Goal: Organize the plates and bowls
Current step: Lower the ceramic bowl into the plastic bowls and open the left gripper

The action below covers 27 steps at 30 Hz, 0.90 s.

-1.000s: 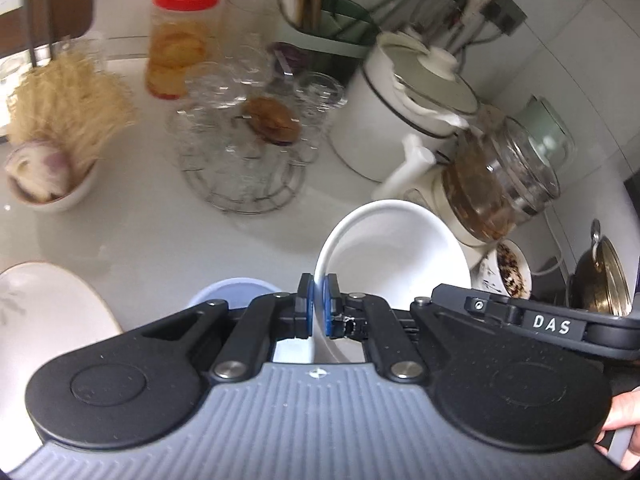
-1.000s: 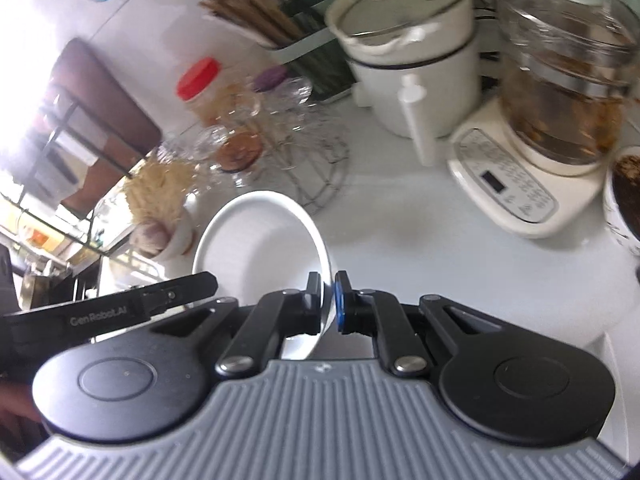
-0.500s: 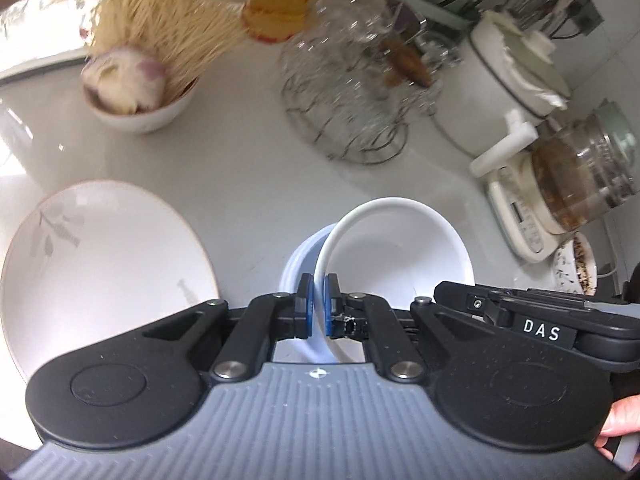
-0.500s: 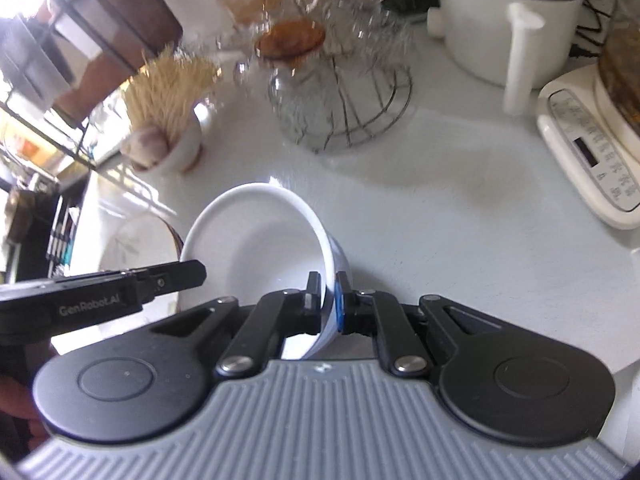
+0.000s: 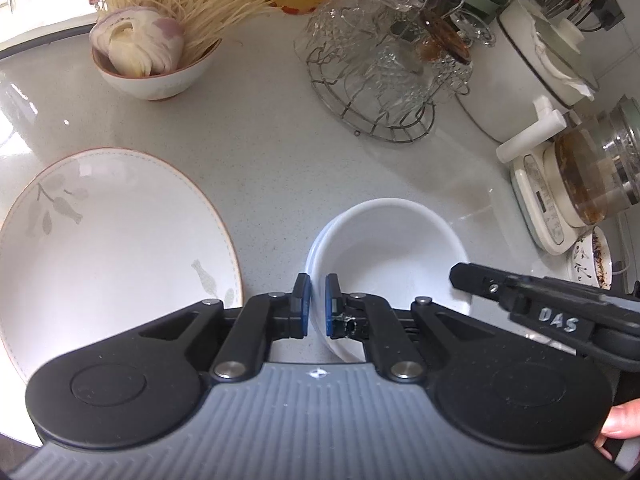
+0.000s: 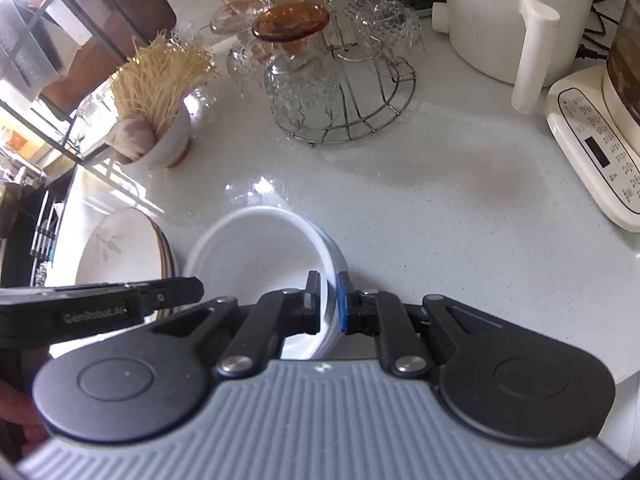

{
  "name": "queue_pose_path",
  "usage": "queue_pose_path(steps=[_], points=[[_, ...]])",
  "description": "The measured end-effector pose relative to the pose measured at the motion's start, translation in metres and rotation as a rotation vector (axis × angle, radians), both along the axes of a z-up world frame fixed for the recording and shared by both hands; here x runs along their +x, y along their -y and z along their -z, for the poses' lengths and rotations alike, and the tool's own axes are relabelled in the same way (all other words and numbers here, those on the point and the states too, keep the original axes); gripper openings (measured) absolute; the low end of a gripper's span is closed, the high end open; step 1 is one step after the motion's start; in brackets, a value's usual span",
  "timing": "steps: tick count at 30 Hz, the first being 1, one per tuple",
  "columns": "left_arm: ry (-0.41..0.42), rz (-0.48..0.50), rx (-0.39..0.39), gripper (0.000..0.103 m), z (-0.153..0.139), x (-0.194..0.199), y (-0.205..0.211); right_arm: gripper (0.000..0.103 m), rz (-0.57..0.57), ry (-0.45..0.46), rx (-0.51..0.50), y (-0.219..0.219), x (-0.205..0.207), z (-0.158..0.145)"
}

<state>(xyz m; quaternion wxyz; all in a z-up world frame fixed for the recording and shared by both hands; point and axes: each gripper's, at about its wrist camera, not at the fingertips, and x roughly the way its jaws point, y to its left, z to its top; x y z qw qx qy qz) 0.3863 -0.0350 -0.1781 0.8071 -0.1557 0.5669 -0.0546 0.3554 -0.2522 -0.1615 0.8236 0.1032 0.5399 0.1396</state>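
Observation:
A white bowl sits nested in a pale blue bowl on the counter. My left gripper straddles its near-left rim, and the jaws stand slightly apart around it. My right gripper straddles the opposite rim of the same bowl, its pads close to the rim with a small gap. A large white plate with a leaf pattern lies to the left of the bowl; it also shows in the right wrist view as the top of a stack.
A small bowl with noodles and garlic stands at the back left. A wire rack of glasses, a white pot and a glass kettle on its base line the back and right. A patterned dish sits by the kettle.
Both grippers lowered the white bowl into the blue bowl beside the plate. Their jaws have loosened on the rim.

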Motion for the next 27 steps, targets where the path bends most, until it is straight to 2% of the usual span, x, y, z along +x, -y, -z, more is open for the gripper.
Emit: queue_pose_path(steps=[1, 2, 3, 5, 6, 19, 24, 27], points=[[-0.004, -0.001, -0.01, 0.007, 0.0, 0.0, 0.0, 0.031, 0.01, 0.001, 0.018, 0.003, 0.0, 0.0], [-0.005, -0.001, -0.016, 0.012, 0.0, 0.0, 0.0, 0.049, 0.018, 0.008, 0.036, 0.005, -0.001, -0.001], [-0.006, -0.001, -0.017, 0.022, 0.0, 0.0, -0.001, 0.056, 0.022, 0.019, 0.046, 0.006, -0.002, -0.001], [-0.005, -0.008, -0.008, 0.04, -0.001, -0.001, -0.002, 0.055, 0.033, 0.015, 0.051, 0.007, 0.0, 0.0], [-0.002, -0.011, -0.006, 0.041, -0.002, -0.002, -0.003, 0.055, 0.042, 0.013, 0.064, 0.009, 0.001, 0.001], [0.006, -0.03, -0.038, 0.043, 0.002, 0.003, -0.01, 0.052, 0.085, -0.134, 0.133, 0.002, 0.012, 0.055], [-0.002, -0.009, -0.038, 0.043, 0.005, 0.007, -0.006, 0.03, 0.114, -0.16, 0.148, 0.007, 0.011, 0.061], [-0.012, 0.0, -0.045, 0.044, 0.008, 0.01, -0.003, 0.028, 0.127, -0.171, 0.169, 0.011, 0.011, 0.063]])
